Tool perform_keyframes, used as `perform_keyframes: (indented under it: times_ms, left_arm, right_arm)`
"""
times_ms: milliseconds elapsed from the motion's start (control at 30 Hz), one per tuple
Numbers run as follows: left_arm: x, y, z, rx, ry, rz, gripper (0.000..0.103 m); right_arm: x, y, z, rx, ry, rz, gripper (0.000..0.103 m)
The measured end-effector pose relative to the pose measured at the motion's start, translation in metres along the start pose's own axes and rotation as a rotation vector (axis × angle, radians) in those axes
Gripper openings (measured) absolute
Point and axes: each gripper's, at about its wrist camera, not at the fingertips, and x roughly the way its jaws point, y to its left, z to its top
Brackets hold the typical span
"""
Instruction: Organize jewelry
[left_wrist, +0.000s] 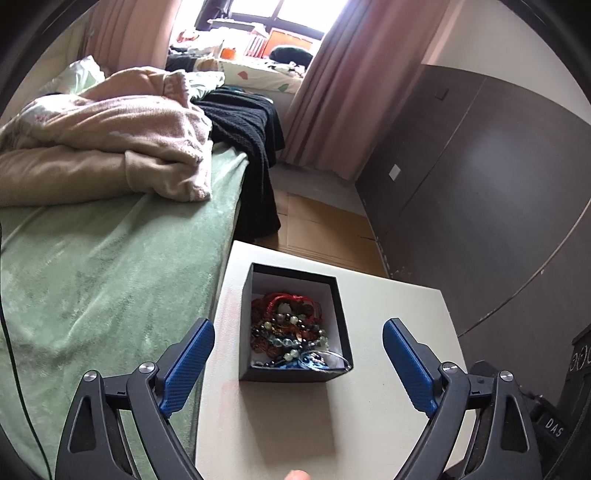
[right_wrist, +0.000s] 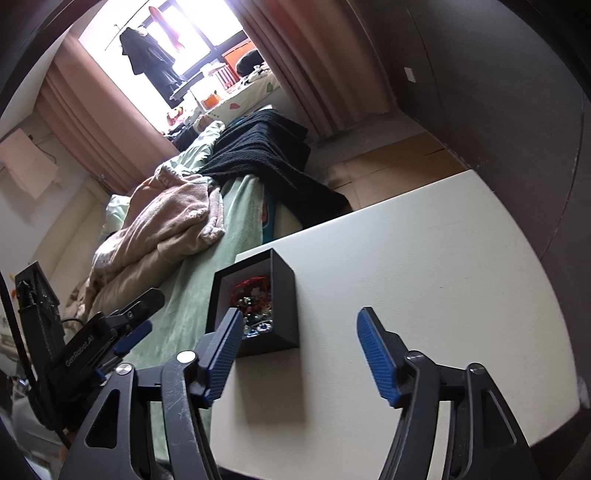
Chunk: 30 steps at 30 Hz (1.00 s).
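Blue ribbed pads on my left tongs (left_wrist: 298, 363) stand spread wide with nothing between them, and the black box (left_wrist: 293, 374) sits on the table just ahead, framed by the gap. My right tongs (right_wrist: 299, 345) are spread too and empty; from there the box (right_wrist: 284, 295) lies ahead and to the left, its near corner partly hidden behind my left-hand pad.

I judge the box sits near the table (left_wrist: 388, 332) edge beside the bed (left_wrist: 110, 266) so both tongs can reach it, and that I hold both sets open and clear because the jewelry (left_wrist: 288, 332) already lies inside it in a tangle of red cord and beads.

Looking down from the left, I can see the whole pile and what may be a thin metal hoop hanging over the near rim, though that is hard to make out. The right view shows only a slice of the contents, but it does show the box's outer side wall, the bare stretch of table to the right, and my other tongs (right_wrist: 138, 321) hovering out to the left over the bed.
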Motion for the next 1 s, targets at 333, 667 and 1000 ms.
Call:
perform_keyframes:
  times_ms: [333,667,1000]
  left_arm:
    - [-0.018,-0.032,-0.022,0.077,-0.054,-0.015,0.1]
    - [-0.022,-0.05,-0.036,0.121,-0.08,-0.012,0.102]
    - [-0.039,-0.066,-0.047,0.194,-0.131,0.013,0.102]
  right_arm:
    - [-0.035,-0.022,-0.007,-0.005,-0.023,-0.096,0.085]
    - [-0.057,-0.04,-0.014,0.01,-0.043,-0.158,0.103]
    - [-0.078,-0.049,-0.015,-0.028,-0.063,-0.165,0.103]
